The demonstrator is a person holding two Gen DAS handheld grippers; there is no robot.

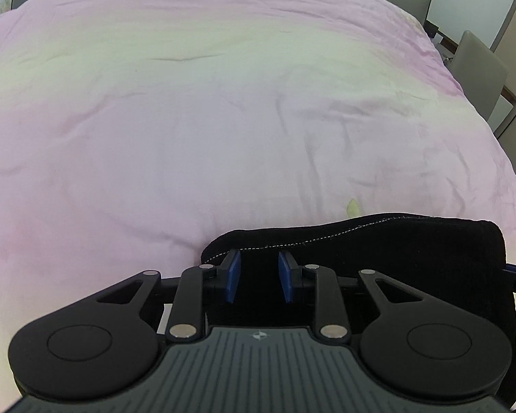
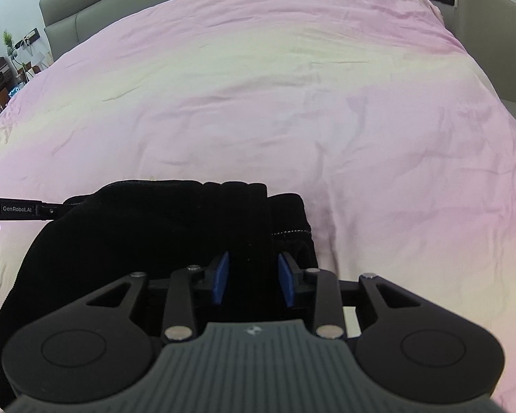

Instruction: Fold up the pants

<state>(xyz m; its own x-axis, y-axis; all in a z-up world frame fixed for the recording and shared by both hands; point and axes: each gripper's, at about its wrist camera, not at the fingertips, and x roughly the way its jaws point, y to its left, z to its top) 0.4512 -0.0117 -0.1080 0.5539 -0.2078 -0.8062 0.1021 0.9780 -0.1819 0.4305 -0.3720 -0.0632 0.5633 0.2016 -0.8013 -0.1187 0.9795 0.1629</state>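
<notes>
Left wrist view: black pants (image 1: 378, 258) on a pink-covered bed (image 1: 223, 120); white-stitched hem visible; left gripper (image 1: 258, 277) fingers clamped on the hem fabric. No legible writing.

Right wrist view: pants (image 2: 154, 234) bunched near the bed's (image 2: 326, 103) near edge; right gripper (image 2: 253, 277) fingers clamped on a fold. Only here: "GenRobot.AI" on the left gripper (image 2: 17, 210) at left; grey headboard (image 2: 120, 10); nightstand with plant (image 2: 7, 39).

Black gripper (image 1: 258, 277), blue fingers (image 1: 234, 275)
</notes>
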